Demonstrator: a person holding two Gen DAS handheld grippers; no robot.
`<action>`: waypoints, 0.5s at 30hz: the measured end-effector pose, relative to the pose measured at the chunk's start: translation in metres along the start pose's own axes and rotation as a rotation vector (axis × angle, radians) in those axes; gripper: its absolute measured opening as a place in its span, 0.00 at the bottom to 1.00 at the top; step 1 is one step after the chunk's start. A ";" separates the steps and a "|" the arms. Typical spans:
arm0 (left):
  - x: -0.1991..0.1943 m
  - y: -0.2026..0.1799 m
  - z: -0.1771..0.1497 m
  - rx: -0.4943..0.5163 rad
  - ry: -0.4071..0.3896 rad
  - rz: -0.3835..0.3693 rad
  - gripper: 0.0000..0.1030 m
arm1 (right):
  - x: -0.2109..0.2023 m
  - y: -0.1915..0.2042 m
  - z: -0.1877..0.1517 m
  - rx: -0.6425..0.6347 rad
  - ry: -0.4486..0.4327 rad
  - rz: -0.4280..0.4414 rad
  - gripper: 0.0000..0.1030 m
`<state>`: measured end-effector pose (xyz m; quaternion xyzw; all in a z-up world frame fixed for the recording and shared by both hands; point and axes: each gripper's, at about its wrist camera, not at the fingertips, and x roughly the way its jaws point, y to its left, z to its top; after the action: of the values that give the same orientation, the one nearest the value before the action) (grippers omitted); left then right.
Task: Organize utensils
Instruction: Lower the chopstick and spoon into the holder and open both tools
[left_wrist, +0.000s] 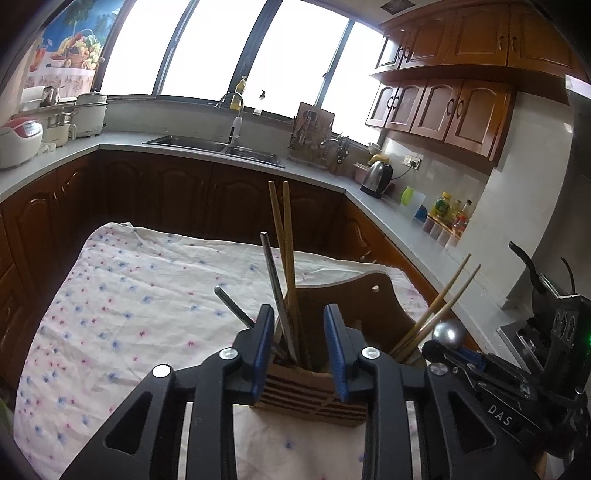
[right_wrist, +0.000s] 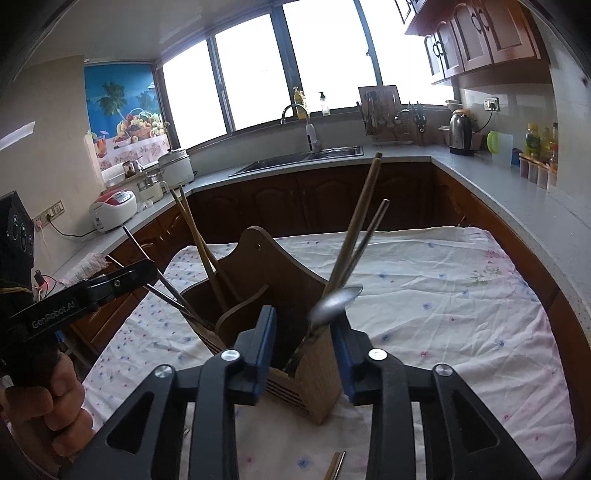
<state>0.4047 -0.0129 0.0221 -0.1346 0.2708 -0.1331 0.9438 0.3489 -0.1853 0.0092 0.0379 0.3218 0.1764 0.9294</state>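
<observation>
- A wooden holder (left_wrist: 332, 332) is sitting on a flowered cloth (left_wrist: 129, 314) on a table.
- The left gripper (left_wrist: 300, 354) is hanging just over the holder's left pocket, and its blue pads (left_wrist: 263, 354) are standing apart with nothing pressed between them.
- Two wooden chopsticks (left_wrist: 284, 240) and a grey metal stick (left_wrist: 275, 291) are standing in that pocket, poking up between the left pads but not being squeezed.
- Another grey metal stick (left_wrist: 232, 306) is leaning out to the left, outside the pads.
- The right gripper (right_wrist: 304, 354) is hanging over the holder's right pocket, with its pads (right_wrist: 266, 350) apart and letting go.
- A shiny spoon (right_wrist: 334, 302) is sitting in that pocket with its bowl up, just beside the right-hand pad; I cannot tell if it is touching.
- Two more chopsticks (right_wrist: 360, 236) are leaning up out of the same pocket, above the pads.
- A hand (right_wrist: 44, 410) is holding the left gripper's handle.
- One small wooden piece (right_wrist: 334, 467) is lying on the cloth near the bottom edge.
</observation>
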 end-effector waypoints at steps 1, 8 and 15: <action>-0.002 -0.001 -0.001 -0.001 0.000 -0.002 0.32 | -0.001 -0.001 0.000 0.002 0.000 -0.001 0.35; -0.019 0.000 -0.008 -0.014 -0.012 -0.004 0.47 | -0.009 -0.005 -0.003 0.016 -0.003 -0.011 0.45; -0.042 0.004 -0.014 -0.046 -0.015 -0.003 0.61 | -0.017 -0.004 -0.008 0.020 -0.013 0.006 0.74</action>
<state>0.3633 0.0014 0.0292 -0.1575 0.2667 -0.1272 0.9423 0.3324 -0.1954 0.0121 0.0496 0.3173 0.1756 0.9306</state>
